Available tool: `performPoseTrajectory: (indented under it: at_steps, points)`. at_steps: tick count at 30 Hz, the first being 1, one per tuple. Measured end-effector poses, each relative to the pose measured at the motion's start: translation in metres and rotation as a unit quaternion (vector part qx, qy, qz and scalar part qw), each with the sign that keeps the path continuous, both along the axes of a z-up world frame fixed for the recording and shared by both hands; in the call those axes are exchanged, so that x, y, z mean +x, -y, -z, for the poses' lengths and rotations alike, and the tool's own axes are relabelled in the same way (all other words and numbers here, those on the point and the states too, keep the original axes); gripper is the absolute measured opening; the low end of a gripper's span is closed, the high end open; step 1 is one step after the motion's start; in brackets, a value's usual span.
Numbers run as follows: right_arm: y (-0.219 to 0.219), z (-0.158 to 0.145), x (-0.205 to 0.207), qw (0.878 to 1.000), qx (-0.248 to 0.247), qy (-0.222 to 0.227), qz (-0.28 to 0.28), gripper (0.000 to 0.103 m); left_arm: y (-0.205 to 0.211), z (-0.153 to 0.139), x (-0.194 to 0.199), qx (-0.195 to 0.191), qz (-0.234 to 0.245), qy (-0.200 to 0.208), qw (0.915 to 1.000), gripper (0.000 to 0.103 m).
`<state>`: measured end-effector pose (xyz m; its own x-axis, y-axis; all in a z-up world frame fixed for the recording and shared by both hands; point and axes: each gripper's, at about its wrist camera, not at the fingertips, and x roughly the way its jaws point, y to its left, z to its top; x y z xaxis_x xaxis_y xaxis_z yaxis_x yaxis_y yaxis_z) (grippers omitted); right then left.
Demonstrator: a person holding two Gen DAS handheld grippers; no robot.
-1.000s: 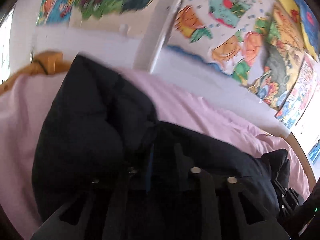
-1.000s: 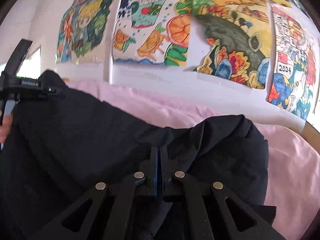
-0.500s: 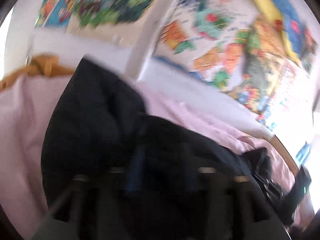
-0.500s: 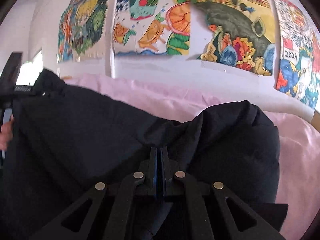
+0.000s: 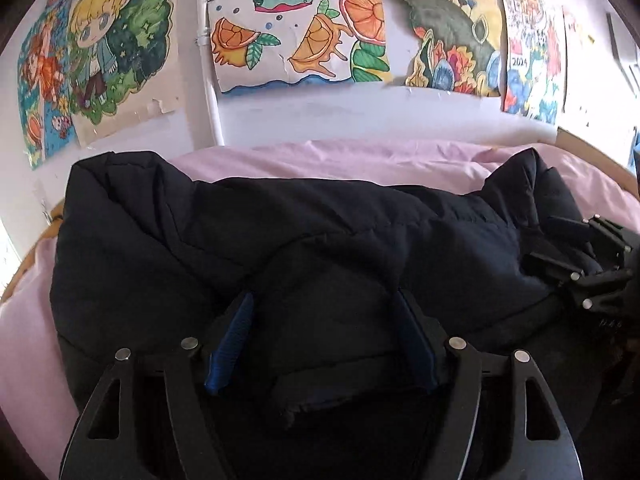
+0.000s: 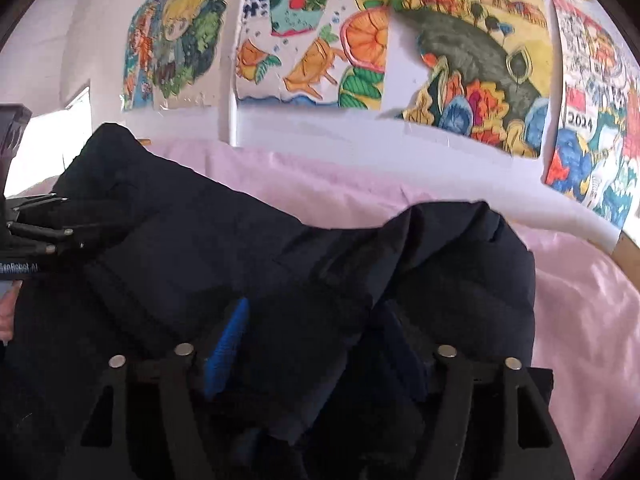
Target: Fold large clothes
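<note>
A large dark navy padded jacket (image 5: 280, 232) lies bunched across a bed with a pink sheet (image 5: 360, 160). My left gripper (image 5: 324, 304) is open, its blue-padded fingers (image 5: 230, 344) spread wide with a fold of jacket lying between them. My right gripper (image 6: 312, 312) is open too, fingers (image 6: 224, 340) apart over the jacket (image 6: 240, 248). Each gripper also shows in the other's view: the right one at the jacket's right end (image 5: 584, 264), the left one at its left end (image 6: 36, 236).
A white wall with colourful drawings (image 5: 296, 20) runs behind the bed. A white pipe (image 5: 210, 80) runs down the wall. The wooden bed frame (image 5: 592, 152) shows at the right, and a bright window (image 6: 48, 136) at the far left.
Both grippers were shut on jacket fabric and have opened, letting it go. The left camera has swung level, and the jacket now lies lower and flatter on the bed.
</note>
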<state>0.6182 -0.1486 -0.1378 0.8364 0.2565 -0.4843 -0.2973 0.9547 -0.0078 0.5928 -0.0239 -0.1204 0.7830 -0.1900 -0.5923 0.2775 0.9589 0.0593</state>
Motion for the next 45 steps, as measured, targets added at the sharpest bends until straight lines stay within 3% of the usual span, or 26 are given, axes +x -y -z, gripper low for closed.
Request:
performPoseTrajectory:
  at_steps: [4,8,12,15,20,23,24,30,33,37,40,42,45]
  points:
    - [0.022,-0.012,-0.008,0.998,0.056,-0.031,0.003,0.078,-0.02,-0.013,-0.008,-0.066,-0.031,-0.034,0.9968,0.072]
    - [0.034,-0.04,-0.062,0.998,0.065,0.004,0.01,0.085,-0.032,-0.041,-0.044,-0.127,-0.027,-0.064,0.9895,0.074]
    - [0.038,-0.08,-0.125,0.998,0.057,-0.012,-0.007,0.088,-0.038,-0.083,-0.093,-0.149,-0.026,-0.091,0.9843,0.075]
    - [0.04,-0.119,-0.173,0.998,0.054,-0.025,-0.011,0.099,-0.041,-0.117,-0.136,-0.132,-0.01,-0.114,0.9847,0.076]
    - [0.034,-0.173,-0.249,0.998,0.029,-0.043,-0.031,0.103,-0.041,-0.169,-0.212,-0.103,0.017,-0.133,0.9856,0.084]
    - [0.034,-0.187,-0.296,0.998,0.027,-0.036,-0.035,0.103,-0.037,-0.193,-0.261,-0.096,0.021,-0.098,0.9903,0.092]
    - [0.035,-0.189,-0.314,0.999,0.028,-0.029,-0.034,0.103,-0.033,-0.2,-0.28,-0.085,0.012,-0.083,0.9929,0.1]
    - [0.033,-0.181,-0.396,0.999,0.004,-0.007,-0.038,0.103,-0.016,-0.201,-0.354,-0.08,0.013,-0.059,0.9949,0.102]
    - [0.026,-0.17,-0.426,0.998,-0.038,0.011,-0.042,0.103,-0.007,-0.194,-0.382,-0.074,0.023,-0.072,0.9944,0.102]
    - [0.008,-0.146,-0.449,0.989,-0.127,0.03,-0.069,0.103,-0.011,-0.174,-0.412,-0.061,0.042,-0.057,0.9956,0.102]
    - [-0.001,-0.12,-0.455,0.981,-0.17,0.034,-0.09,0.103,-0.019,-0.143,-0.407,-0.072,0.04,-0.11,0.9905,0.102]
    - [-0.005,-0.095,-0.45,0.976,-0.19,0.009,-0.108,0.103,-0.024,-0.128,-0.398,-0.083,0.04,-0.135,0.9865,0.102]
    - [-0.013,-0.057,-0.444,0.963,-0.239,-0.027,-0.124,0.103,-0.024,-0.106,-0.383,-0.042,0.027,-0.165,0.9851,0.102]
